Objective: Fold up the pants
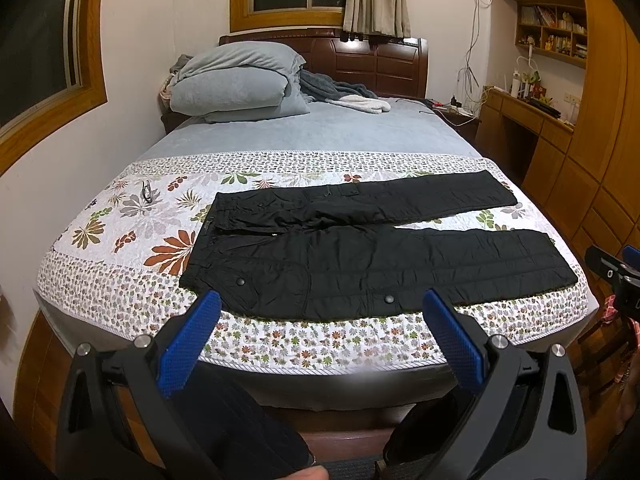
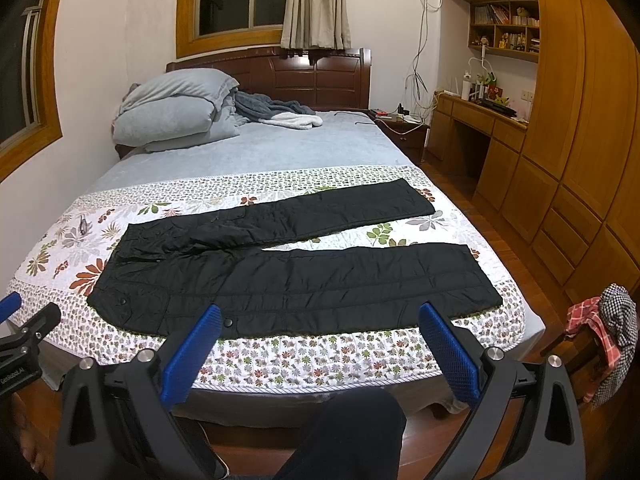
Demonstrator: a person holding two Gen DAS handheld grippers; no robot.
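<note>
Little legible text appears in this bedroom scene. In the right wrist view, small white lettering runs along the black body of the left gripper (image 2: pixel 18 350) at the frame's left edge; it appears to read "GenRobot.AI", though the characters are small and slanted. A small label at the waistband of the black pants (image 1: pixel 360 248) is too tiny to read. Book spines on the wall shelf (image 2: pixel 504 26) are blurred.

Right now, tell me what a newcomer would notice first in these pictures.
The black pants lie spread flat across the foot of the bed on a floral quilt, waist to the left, legs apart. Both grippers, left and right, hover short of the near bed edge, jaws wide open and empty. Folded grey bedding is heaped by the headboard.
</note>
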